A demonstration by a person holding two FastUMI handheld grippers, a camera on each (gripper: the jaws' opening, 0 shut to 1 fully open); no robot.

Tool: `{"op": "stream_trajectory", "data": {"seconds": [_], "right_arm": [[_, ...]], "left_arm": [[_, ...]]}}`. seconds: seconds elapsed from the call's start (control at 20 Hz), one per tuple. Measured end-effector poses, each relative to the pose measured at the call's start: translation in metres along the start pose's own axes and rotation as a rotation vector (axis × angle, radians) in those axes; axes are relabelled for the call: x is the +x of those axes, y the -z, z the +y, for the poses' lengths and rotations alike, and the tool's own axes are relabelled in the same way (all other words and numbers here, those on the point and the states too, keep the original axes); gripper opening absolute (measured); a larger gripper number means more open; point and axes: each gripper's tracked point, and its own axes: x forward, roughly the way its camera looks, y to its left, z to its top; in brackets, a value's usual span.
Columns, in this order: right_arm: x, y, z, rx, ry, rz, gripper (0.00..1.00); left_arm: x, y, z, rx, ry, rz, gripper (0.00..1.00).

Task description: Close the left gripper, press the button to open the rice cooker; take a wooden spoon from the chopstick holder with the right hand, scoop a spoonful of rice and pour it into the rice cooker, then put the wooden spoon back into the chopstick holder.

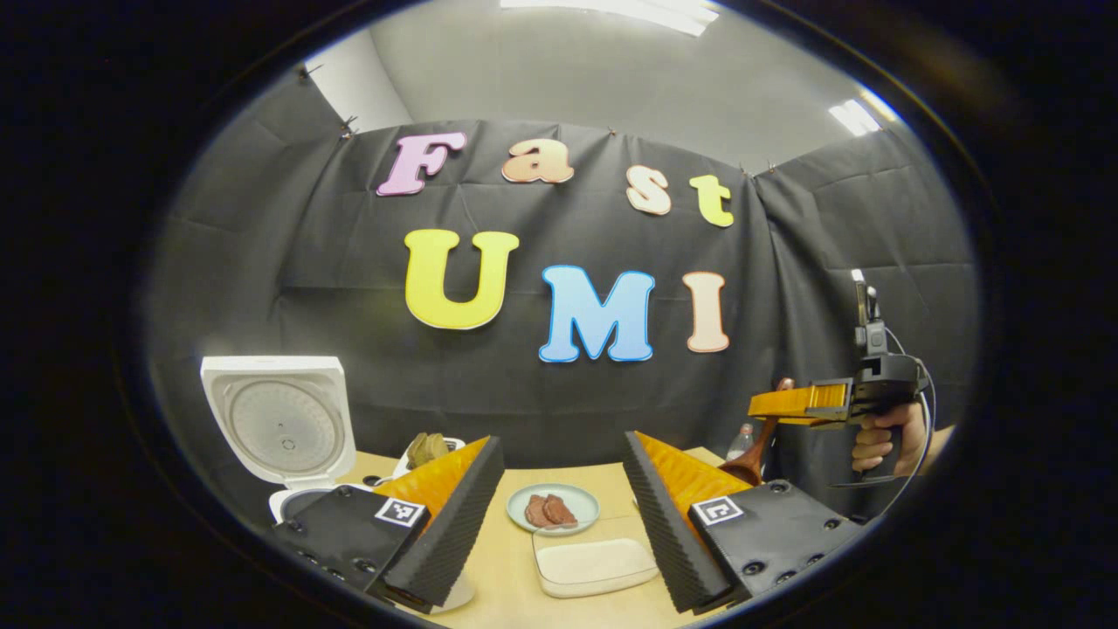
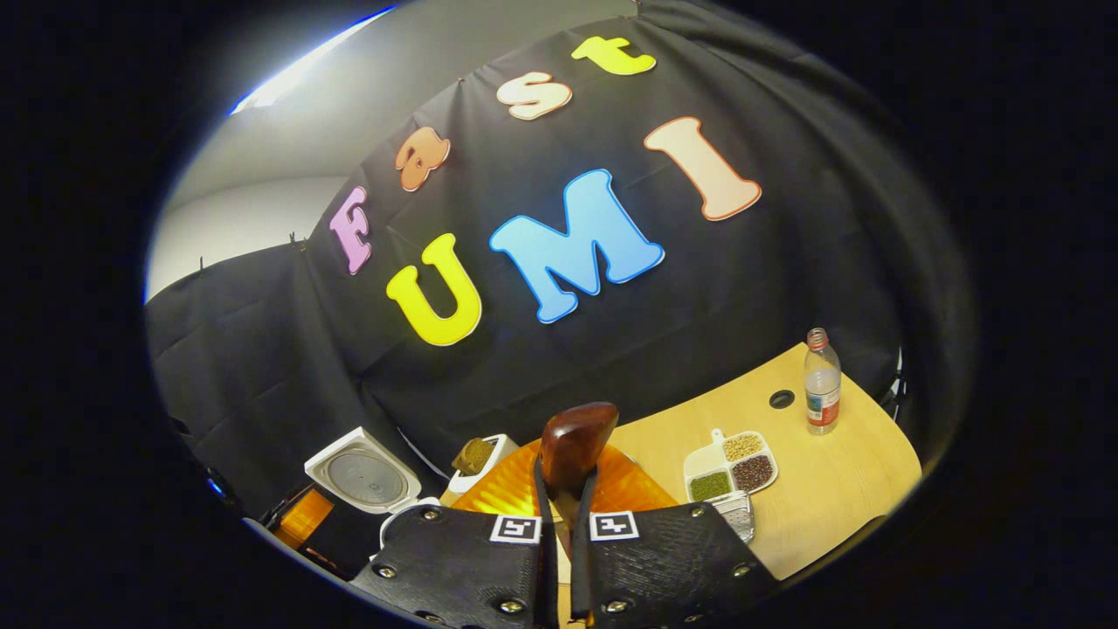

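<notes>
Fingers of the right gripper (image 2: 563, 515) clamp the wooden spoon (image 2: 575, 447) at lower centre; left gripper (image 1: 559, 507) gapes; rice cooker (image 1: 284, 428) lid up.

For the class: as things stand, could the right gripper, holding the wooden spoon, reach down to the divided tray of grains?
Probably yes. The right gripper is shut on the wooden spoon, and the divided tray sits uncovered on the table just beside it, with nothing between them.

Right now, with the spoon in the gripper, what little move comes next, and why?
Probably lower the right gripper toward the divided tray to scoop. Its fingers are clamped on the wooden spoon, held up in the air above the table. The rice cooker stands with its lid up, so the pot is ready. I can't tell which compartment holds rice.
</notes>
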Motion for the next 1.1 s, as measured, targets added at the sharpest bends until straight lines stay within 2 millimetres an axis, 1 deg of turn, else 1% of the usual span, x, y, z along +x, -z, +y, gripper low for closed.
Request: {"op": "stream_trajectory", "data": {"seconds": [0.05,0.1,0.25,0.3,0.35,0.5,0.6,0.65,0.7,0.75,0.8,0.95,1.1], "right_arm": [[0.001,-0.001,-0.009,0.002,0.028,-0.008,0.06],[-0.002,0.002,-0.016,-0.003,0.054,-0.016,0.06],[0.003,0.003,-0.047,-0.021,0.161,-0.045,0.06],[0.008,0.001,-0.055,-0.025,0.191,-0.056,0.06],[0.011,0.003,-0.061,-0.02,0.214,-0.059,0.06],[0.023,0.015,-0.084,-0.026,0.281,-0.051,0.06],[0.033,0.021,-0.095,-0.014,0.298,-0.042,0.06],[0.039,0.027,-0.103,-0.014,0.312,-0.036,0.06],[0.045,0.034,-0.112,-0.02,0.331,-0.027,0.06],[0.05,0.04,-0.123,-0.03,0.355,-0.022,0.06],[0.056,0.045,-0.129,-0.031,0.369,-0.017,0.06],[0.072,0.068,-0.144,-0.022,0.404,0.013,0.06],[0.083,0.093,-0.153,-0.049,0.43,0.044,0.06]], "left_arm": [[0.001,0.001,-0.001,0.002,0.0,0.004,0.95],[0.001,0.002,-0.002,0.003,0.001,0.007,0.95],[0.002,0.007,-0.004,0.001,0.002,0.021,0.95],[0.002,0.008,-0.003,0.002,-0.001,0.026,0.95],[0.002,0.009,-0.001,0.001,-0.006,0.03,0.95],[0.0,0.011,0.006,0.004,-0.025,0.048,0.95],[-0.003,0.008,0.013,0.01,-0.047,0.046,0.96],[-0.003,0.008,0.015,0.014,-0.055,0.046,0.96],[-0.003,0.009,0.018,0.017,-0.063,0.054,0.94],[-0.004,0.012,0.02,0.018,-0.071,0.064,0.96],[-0.005,0.013,0.023,0.019,-0.08,0.073,0.94],[-0.008,0.017,0.031,0.033,-0.111,0.095,0.96],[-0.013,0.024,0.039,0.057,-0.14,0.127,0.95]]}}
